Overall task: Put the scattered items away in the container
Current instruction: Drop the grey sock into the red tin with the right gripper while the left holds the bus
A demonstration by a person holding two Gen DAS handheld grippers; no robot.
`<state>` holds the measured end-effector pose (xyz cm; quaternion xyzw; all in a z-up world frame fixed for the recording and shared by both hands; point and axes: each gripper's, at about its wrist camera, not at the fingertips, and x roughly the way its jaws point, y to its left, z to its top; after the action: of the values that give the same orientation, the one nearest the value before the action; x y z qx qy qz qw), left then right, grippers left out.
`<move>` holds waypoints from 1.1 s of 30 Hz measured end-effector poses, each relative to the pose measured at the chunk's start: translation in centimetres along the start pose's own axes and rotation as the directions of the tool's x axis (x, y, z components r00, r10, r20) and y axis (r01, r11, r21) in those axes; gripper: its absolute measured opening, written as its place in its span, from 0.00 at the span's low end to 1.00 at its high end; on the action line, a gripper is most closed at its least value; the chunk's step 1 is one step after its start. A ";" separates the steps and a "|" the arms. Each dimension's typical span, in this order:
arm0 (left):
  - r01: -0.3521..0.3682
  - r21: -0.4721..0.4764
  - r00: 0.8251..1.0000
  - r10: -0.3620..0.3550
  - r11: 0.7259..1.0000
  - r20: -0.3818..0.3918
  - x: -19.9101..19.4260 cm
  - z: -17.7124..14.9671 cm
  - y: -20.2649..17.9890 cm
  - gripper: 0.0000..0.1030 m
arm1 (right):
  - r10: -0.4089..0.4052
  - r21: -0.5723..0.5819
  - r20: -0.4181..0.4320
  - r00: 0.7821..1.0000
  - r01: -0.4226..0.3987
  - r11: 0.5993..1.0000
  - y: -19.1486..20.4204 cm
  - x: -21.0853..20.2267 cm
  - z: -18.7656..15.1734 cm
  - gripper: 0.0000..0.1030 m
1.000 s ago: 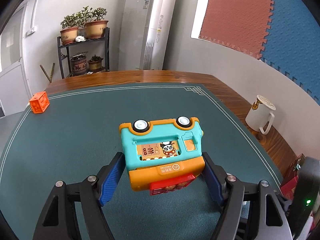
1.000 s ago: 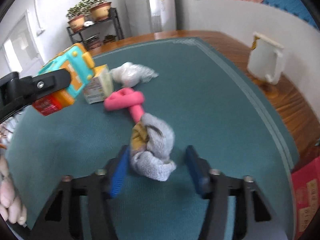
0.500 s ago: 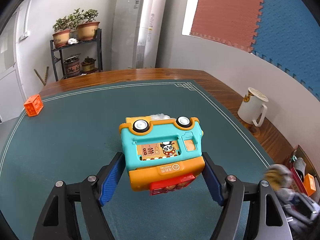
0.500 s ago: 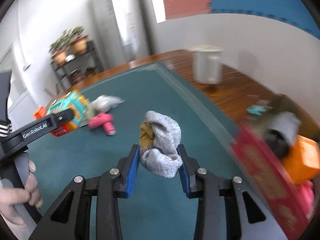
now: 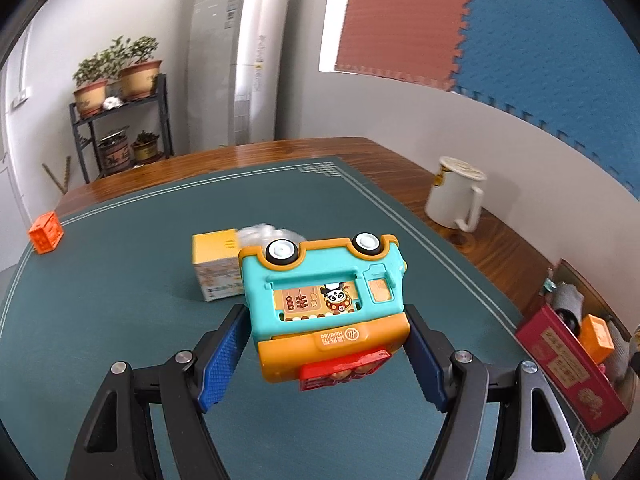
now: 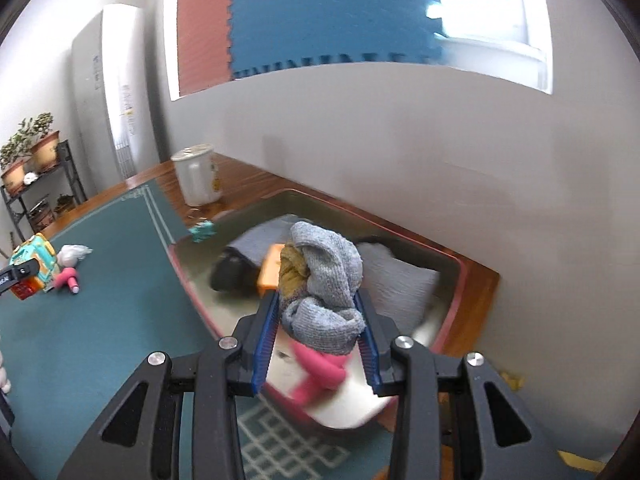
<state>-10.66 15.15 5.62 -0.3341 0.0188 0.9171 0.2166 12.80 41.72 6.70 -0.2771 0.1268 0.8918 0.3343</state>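
Note:
My left gripper (image 5: 326, 354) is shut on a teal and orange toy bus (image 5: 324, 300), held upside down above the green mat; the same toy bus (image 6: 34, 266) shows at the left of the right wrist view. My right gripper (image 6: 318, 340) is shut on a rolled grey sock (image 6: 324, 288) and hangs over the red-rimmed container (image 6: 452, 312) at the table's right end. Inside the container lie a dark item, an orange block (image 6: 268, 272), grey cloth and a pink thing (image 6: 320, 372). On the mat remain a yellow carton (image 5: 216, 264), a white crumpled bag (image 5: 266, 232) and a pink toy (image 6: 68, 280).
An orange cube (image 5: 46, 234) sits at the mat's far left edge. A white mug (image 5: 456, 196) stands on the bare wood beside the wall. The container (image 5: 568, 368) shows at the right edge of the left wrist view. A plant shelf (image 5: 120, 120) stands behind the table.
My right gripper closed on the sock, lifted it off the mat and swung right over the container. My left gripper kept hold of the toy bus and turned slightly right.

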 end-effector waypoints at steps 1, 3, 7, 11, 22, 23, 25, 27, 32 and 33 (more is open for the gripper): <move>0.006 0.007 1.000 -0.006 1.000 0.000 -0.2 -0.1 -0.5 0.75 | -0.006 0.007 -0.003 1.000 0.006 1.000 -0.5 0.0 0.0 0.41; 0.017 0.022 1.000 -0.017 1.000 0.001 -0.6 -0.2 -1.5 0.75 | -0.003 0.018 -0.005 1.000 0.003 1.000 -1.0 0.0 -0.2 0.41; 0.039 0.046 0.999 -0.039 0.998 -0.001 -1.0 -0.1 -3.7 0.75 | -0.004 0.037 0.007 1.000 0.003 0.999 -1.9 0.0 -0.7 0.59; 0.062 0.070 0.998 -0.062 0.996 -0.005 -1.3 -0.1 -5.9 0.75 | -0.004 0.056 0.029 1.000 0.002 0.998 -3.1 -0.4 -1.2 0.63; 0.150 0.174 0.989 -0.147 0.973 -0.033 -1.1 0.0 -14.2 0.75 | -0.011 0.147 0.053 0.999 0.004 0.989 -7.6 -0.3 -2.4 0.63; 0.165 0.184 0.986 -0.160 0.969 -0.039 -1.0 0.0 -15.1 0.75 | -0.014 0.151 0.054 0.998 0.005 0.989 -7.9 -0.2 -2.5 0.63; 0.197 0.209 0.980 -0.191 0.958 -0.049 -0.8 0.0 -17.1 0.75 | -0.020 0.160 0.058 0.998 0.011 0.987 -8.5 -0.2 -2.6 0.63; 0.224 0.236 0.975 -0.216 0.946 -0.059 -0.5 -0.1 -18.9 0.75 | -0.026 0.170 0.061 0.998 0.015 0.985 -9.2 -0.2 -2.6 0.63; 0.276 0.290 0.961 -0.263 0.916 -0.082 0.3 -0.4 -23.0 0.75 | -0.034 0.191 0.050 0.998 0.024 0.981 -10.4 0.3 -2.9 0.63; 0.285 0.295 0.959 -0.271 0.912 -0.087 0.6 -0.4 -23.7 0.75 | -0.036 0.194 0.047 0.998 0.026 0.981 -10.6 0.4 -3.0 0.63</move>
<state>-1.09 36.71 7.54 -0.3162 0.1168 0.8555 0.3931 20.84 48.61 3.58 -0.2229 0.2000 0.8767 0.3765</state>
